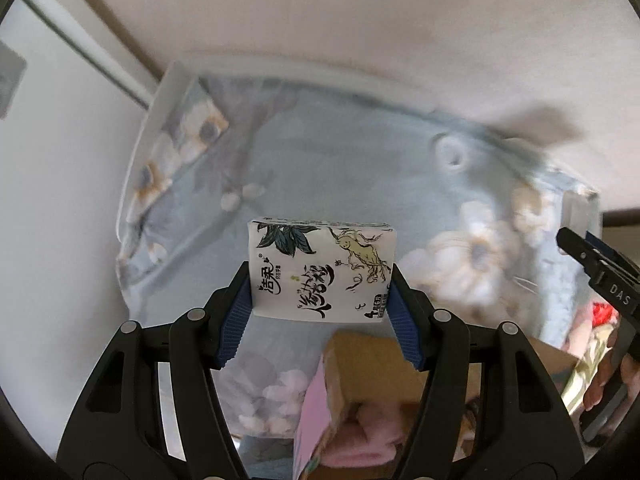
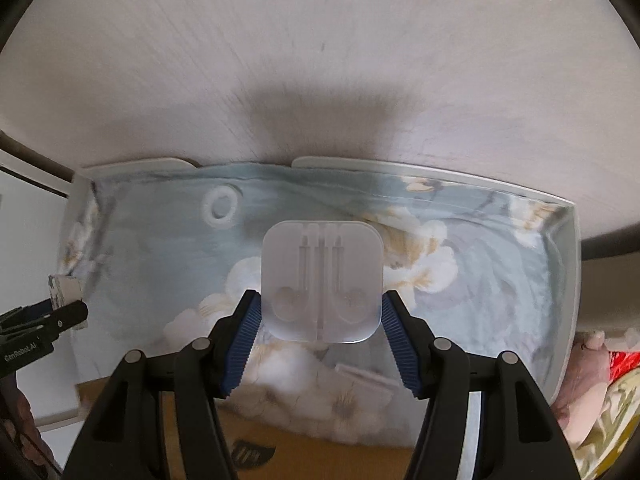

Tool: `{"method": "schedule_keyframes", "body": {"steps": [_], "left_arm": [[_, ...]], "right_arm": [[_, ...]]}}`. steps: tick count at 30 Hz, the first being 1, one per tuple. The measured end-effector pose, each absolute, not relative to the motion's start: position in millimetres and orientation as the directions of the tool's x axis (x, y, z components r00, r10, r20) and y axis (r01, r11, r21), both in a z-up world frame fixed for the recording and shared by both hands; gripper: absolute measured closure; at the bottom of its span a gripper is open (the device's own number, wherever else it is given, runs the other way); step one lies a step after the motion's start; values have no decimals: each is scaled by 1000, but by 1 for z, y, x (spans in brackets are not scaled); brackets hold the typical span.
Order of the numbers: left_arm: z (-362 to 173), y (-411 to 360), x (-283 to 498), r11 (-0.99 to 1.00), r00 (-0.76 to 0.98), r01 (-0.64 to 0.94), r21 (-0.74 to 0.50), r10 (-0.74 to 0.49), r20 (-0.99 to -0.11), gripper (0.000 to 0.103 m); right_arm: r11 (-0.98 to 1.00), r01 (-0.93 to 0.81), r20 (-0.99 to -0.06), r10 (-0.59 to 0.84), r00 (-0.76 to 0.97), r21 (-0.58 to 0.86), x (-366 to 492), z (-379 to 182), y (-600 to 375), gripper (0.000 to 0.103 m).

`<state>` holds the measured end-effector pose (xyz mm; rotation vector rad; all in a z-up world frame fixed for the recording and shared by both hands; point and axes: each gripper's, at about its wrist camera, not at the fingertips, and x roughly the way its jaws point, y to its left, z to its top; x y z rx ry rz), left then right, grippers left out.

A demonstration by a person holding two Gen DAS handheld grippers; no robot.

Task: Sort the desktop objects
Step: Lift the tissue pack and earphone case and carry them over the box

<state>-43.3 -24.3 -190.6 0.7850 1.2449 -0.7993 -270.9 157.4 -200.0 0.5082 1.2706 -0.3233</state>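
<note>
A white tissue pack [image 1: 322, 272] printed with dark leaves and black script is clamped between the blue pads of my left gripper [image 1: 320, 278], held in the air above a tray lined with floral cloth [image 1: 160, 112]. My right gripper [image 2: 321, 304] is shut on a frosted square earphone case [image 2: 322, 276], also lifted above the tray [image 2: 572, 280]. The right wrist view shows the left gripper's finger [image 2: 60, 316] at the left edge, with the tissue pack [image 2: 64, 286] in it. A finger of the right gripper [image 1: 580, 252] enters the left wrist view from the right.
A white ring [image 2: 221, 205] and a small pale flat piece [image 2: 364, 378] lie on the blue floral cloth. A cardboard box [image 1: 372, 364] with something pink [image 1: 368, 436] inside stands near the tray's front. A person's hand [image 1: 600, 384] shows at the right. Beyond lies a pale table.
</note>
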Motion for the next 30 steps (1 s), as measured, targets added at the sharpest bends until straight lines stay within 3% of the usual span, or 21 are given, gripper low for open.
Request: {"method": "schedule_keyframes", "body": {"steps": [3,9,16,25,30], "left_arm": [[-174,-86,-22,455,137,889,56,-148,-979,43],[-143,-81,-61,327,81,945,-17,-286,-955,43],[-117,-53,-118,120,30,993,-22,-413,-910,43],[-155,-12,-182,-113,-31,994,11,-362,-932,43],[-193,2,-190,-130,22,990,61,-287,-958,43]], "right_arm": [[829,519,-950,45,310,209,-268,-171,152,46],[800,555,-929,8,371,229,-283,-134,147,46],[763,599,-916,-20,400,244,-335,-135,174,46],[699,651,-919,23,394,296,-401,-154,213,46],[653,675,-914,69,399,344,-425,-180,235,46]]}}
